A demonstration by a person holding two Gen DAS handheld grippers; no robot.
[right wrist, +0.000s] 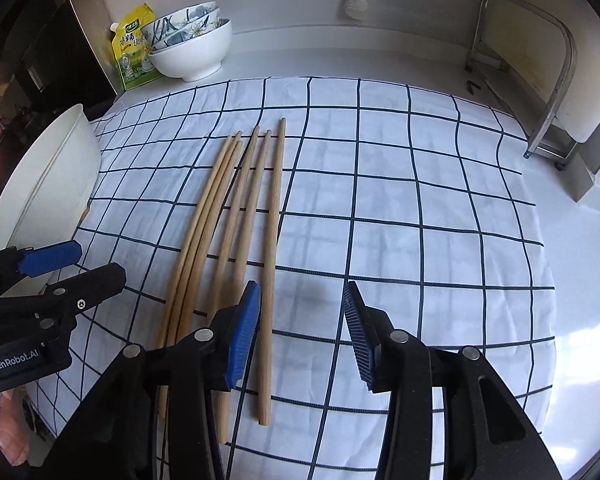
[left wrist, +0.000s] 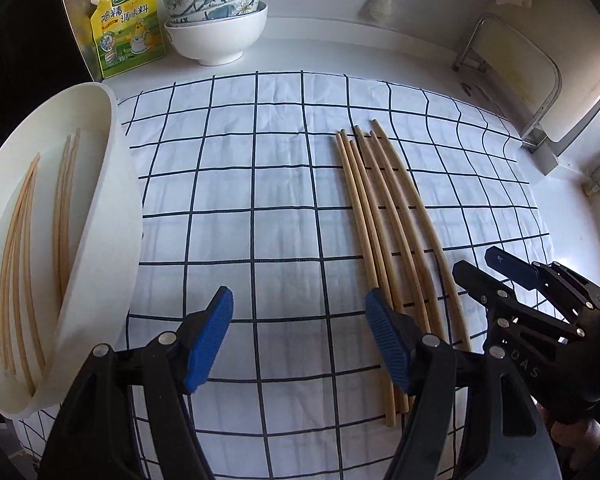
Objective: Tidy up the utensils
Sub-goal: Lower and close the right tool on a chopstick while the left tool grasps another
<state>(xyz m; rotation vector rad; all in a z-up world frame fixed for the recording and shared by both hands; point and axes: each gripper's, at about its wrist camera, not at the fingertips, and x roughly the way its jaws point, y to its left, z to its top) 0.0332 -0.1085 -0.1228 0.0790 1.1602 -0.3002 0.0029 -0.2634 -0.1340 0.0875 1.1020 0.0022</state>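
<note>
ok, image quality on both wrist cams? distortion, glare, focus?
Left wrist: heavy fisheye bends the checked cloth grid and chopsticks; dark vignette at corners. Right wrist: same bowing, window glare on the counter at lower right, faint shadow under the right claw. Both sharp.

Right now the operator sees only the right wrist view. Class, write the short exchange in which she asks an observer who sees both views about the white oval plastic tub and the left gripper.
Operator: Is there anything inside the white oval plastic tub?
Observer: Yes. The white oval plastic tub already holds several thin pale wooden chopsticks, lying lengthwise in two loose groups.
Operator: And is the left gripper carrying anything?
Observer: No. The left gripper is open and empty, and only the white cloth with dark grid lines shows between its blue fingers.
</note>
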